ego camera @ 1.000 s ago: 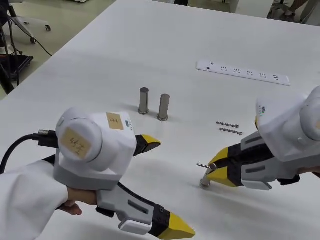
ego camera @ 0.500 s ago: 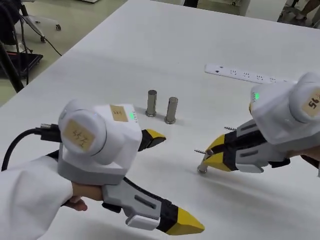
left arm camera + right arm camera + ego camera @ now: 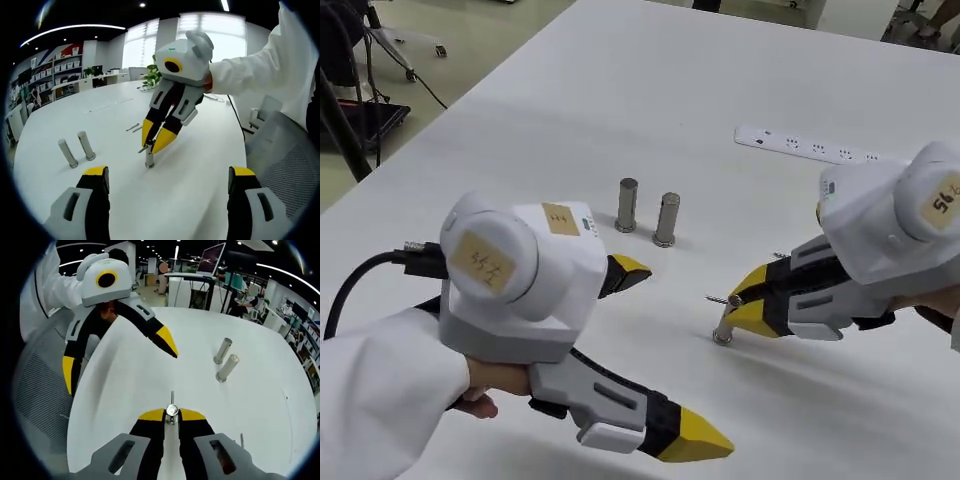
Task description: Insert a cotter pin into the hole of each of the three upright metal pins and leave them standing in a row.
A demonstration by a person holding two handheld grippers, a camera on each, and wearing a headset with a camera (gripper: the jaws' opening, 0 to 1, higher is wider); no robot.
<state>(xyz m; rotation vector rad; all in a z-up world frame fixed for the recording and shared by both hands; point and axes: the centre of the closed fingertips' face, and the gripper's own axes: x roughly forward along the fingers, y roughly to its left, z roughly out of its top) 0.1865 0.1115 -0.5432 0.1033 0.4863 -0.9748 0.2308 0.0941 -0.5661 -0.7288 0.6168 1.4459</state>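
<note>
The left gripper (image 3: 665, 355) hangs above the white table (image 3: 570, 120), jaws spread wide, grasping nothing. 2 metal pins (image 3: 628, 204) stand upright side by side mid-table. The right gripper (image 3: 738, 303) is clenched on a cotter pin (image 3: 718, 299) at the top of a 3rd metal pin (image 3: 723, 332), which stands apart from them.

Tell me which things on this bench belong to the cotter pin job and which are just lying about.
For the job: upright metal pin, second upright metal pin, tilted third pin, the cotter pin clamped in the right gripper at its top, spare cotter pins, open left gripper.
Lying about: power strip.
</note>
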